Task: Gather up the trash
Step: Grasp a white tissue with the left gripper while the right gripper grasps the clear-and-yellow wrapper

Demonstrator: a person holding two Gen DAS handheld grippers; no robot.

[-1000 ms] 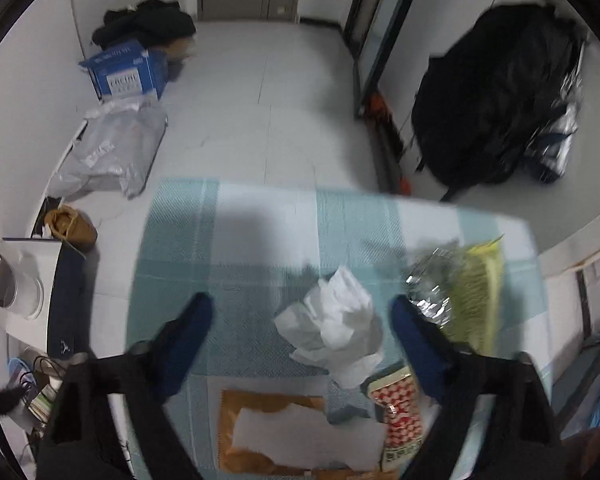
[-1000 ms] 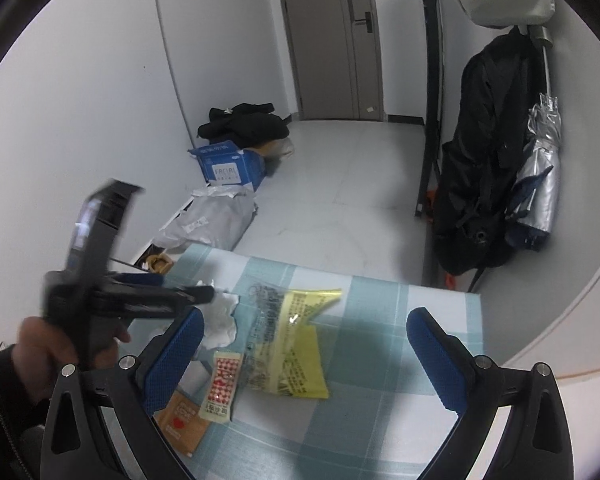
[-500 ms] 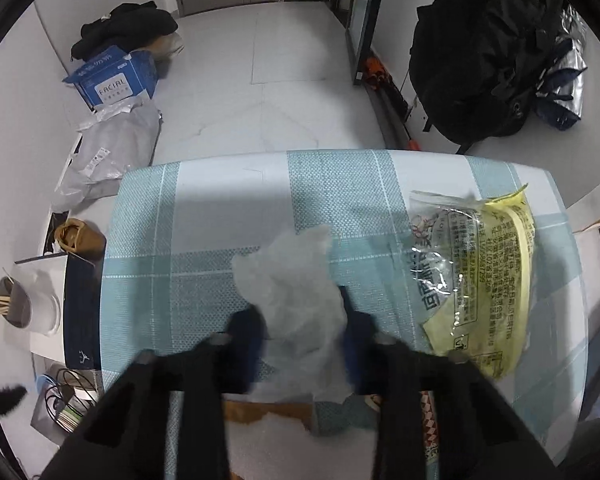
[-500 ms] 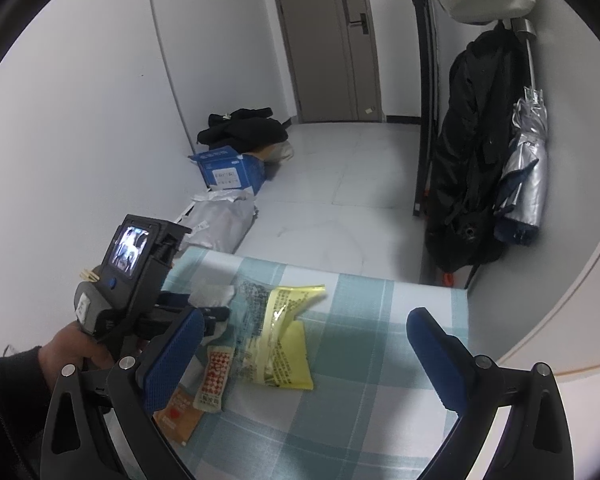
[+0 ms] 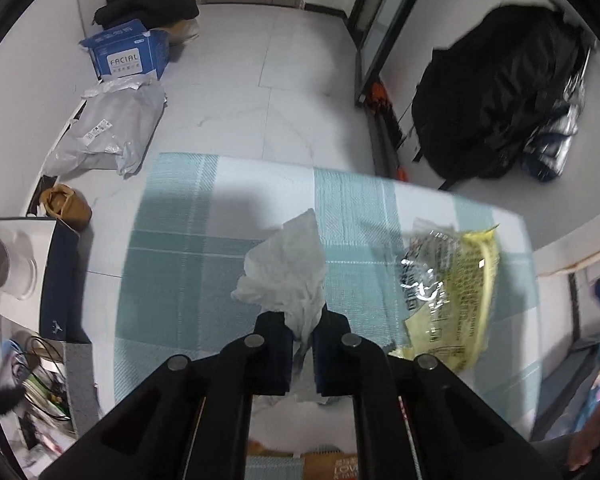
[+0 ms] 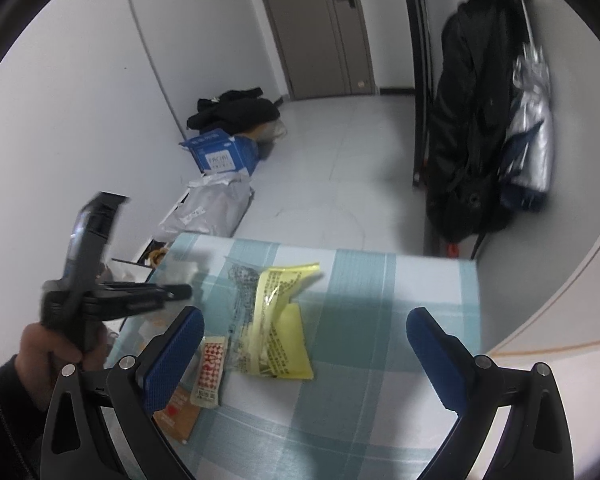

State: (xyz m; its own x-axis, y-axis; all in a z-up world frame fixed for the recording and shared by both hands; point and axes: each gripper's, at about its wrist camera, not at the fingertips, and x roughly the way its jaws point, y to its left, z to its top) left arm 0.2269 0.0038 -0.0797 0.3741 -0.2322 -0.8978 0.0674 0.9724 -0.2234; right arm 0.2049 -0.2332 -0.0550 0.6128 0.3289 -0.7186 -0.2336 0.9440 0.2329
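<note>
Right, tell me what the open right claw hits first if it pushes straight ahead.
Most likely the bare teal-and-white checked tablecloth, just right of the crinkled yellow plastic wrapper. The right claw points downward at it; depth is uncertain through the fisheye.

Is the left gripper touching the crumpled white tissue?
Touching. The left wrist view shows the left gripper with its jaws pinched shut on the tissue, which bunches out above them.

white tissue (image 5: 288, 268), yellow wrapper (image 5: 456, 300), red-and-white checked sachet (image 6: 211, 364), teal-and-white plaid cloth (image 5: 180, 280), blue box (image 5: 126, 54), black coat (image 6: 472, 128).
</note>
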